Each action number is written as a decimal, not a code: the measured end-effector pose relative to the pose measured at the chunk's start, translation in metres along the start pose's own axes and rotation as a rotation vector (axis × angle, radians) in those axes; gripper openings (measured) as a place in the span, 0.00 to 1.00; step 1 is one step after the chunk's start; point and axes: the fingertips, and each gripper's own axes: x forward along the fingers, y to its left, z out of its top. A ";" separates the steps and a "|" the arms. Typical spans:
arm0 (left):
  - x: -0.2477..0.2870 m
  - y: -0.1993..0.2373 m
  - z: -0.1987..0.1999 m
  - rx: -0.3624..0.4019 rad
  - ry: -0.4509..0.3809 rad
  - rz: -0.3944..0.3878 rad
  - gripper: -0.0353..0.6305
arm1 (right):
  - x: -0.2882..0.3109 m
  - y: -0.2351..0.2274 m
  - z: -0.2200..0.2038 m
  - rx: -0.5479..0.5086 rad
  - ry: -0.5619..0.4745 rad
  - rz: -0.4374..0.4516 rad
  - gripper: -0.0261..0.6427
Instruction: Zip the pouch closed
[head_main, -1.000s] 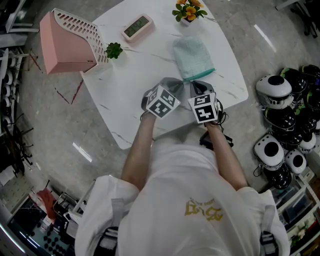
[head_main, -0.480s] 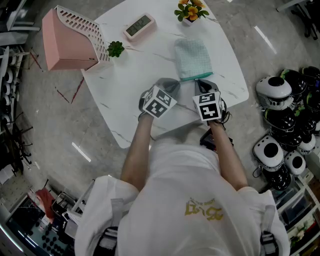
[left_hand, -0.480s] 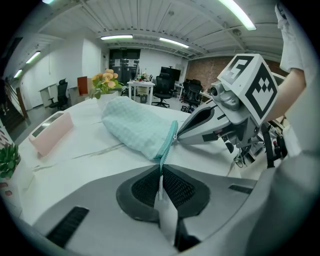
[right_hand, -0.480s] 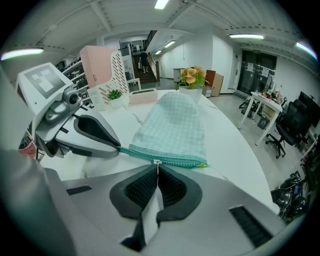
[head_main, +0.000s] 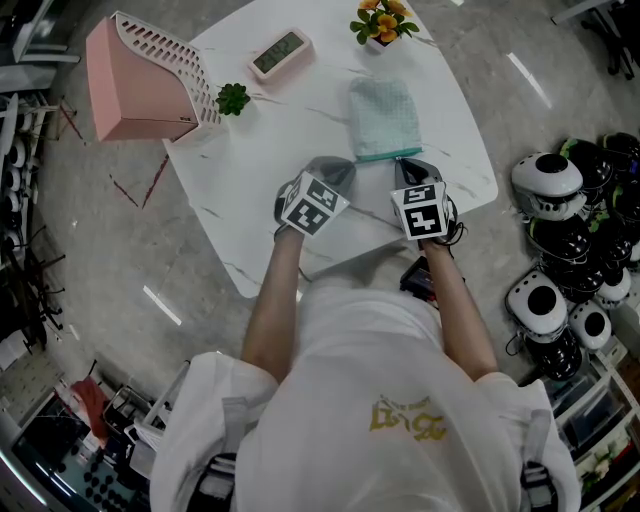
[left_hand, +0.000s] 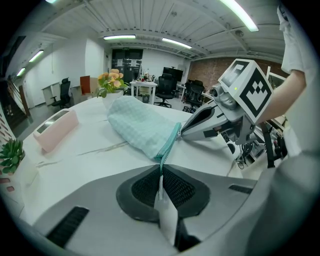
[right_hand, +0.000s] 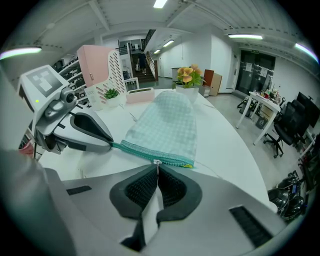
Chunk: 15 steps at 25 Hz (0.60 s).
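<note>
Head view: pouch (head_main: 384, 118) on table (head_main: 270, 140), zip edge nearest the person. Left gripper view: zip end (left_hand: 163, 154) clamped by left gripper (left_hand: 161, 171) (the anchor). Right gripper view: zipper pull (right_hand: 157, 162) pinched by right gripper (right_hand: 157, 171); to be drawn straight, zip kept taut.

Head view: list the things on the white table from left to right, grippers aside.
Pink box with white slatted front → small green potted plant → pink rectangular clock → pale green checked fabric pouch.

Pouch (head_main: 384, 118) on table (head_main: 270, 170); flowers (head_main: 378, 20) behind, clock (head_main: 277, 52) left of flowers.
</note>
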 end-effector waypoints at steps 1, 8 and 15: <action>0.000 0.001 0.000 -0.002 -0.002 0.001 0.11 | 0.000 0.000 0.001 -0.002 0.000 -0.001 0.06; -0.005 0.012 -0.005 -0.036 -0.006 0.026 0.11 | 0.001 -0.004 0.001 0.005 0.002 -0.011 0.06; -0.012 0.019 -0.007 -0.059 -0.012 0.039 0.11 | 0.000 -0.017 0.001 0.020 0.003 -0.037 0.07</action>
